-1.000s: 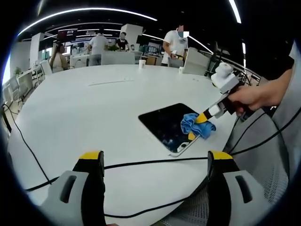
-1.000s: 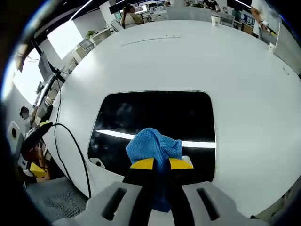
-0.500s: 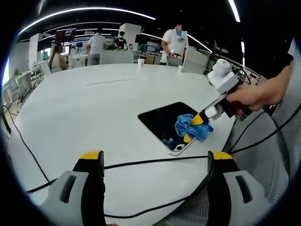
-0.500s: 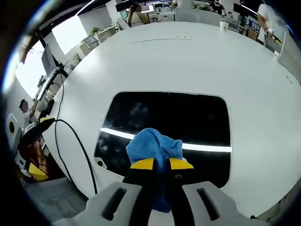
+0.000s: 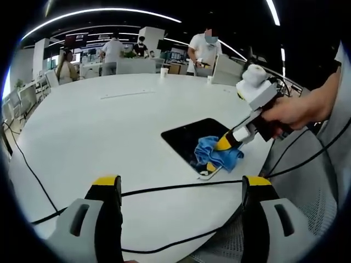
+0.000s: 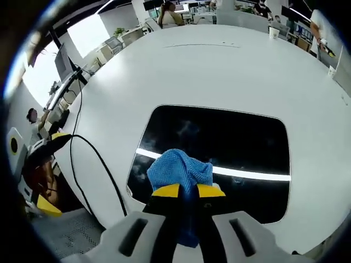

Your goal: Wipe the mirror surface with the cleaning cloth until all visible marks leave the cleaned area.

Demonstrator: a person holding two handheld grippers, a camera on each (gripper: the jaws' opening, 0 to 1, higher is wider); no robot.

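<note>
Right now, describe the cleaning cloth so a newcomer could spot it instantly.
On the big white round table lies a dark rectangular mirror near the edge. The cleaning cloth sits on its near end, pinched in the right gripper: a crumpled bright blue textured rag, the lone blue thing there.

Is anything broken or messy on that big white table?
Nothing looks broken or spilled. The mirror lies flat on the white table, close to its edge, with pale smudges on the glass. The right hand-held gripper pinches the blue cleaning cloth against it. A black cable trails loosely across the table.
</note>
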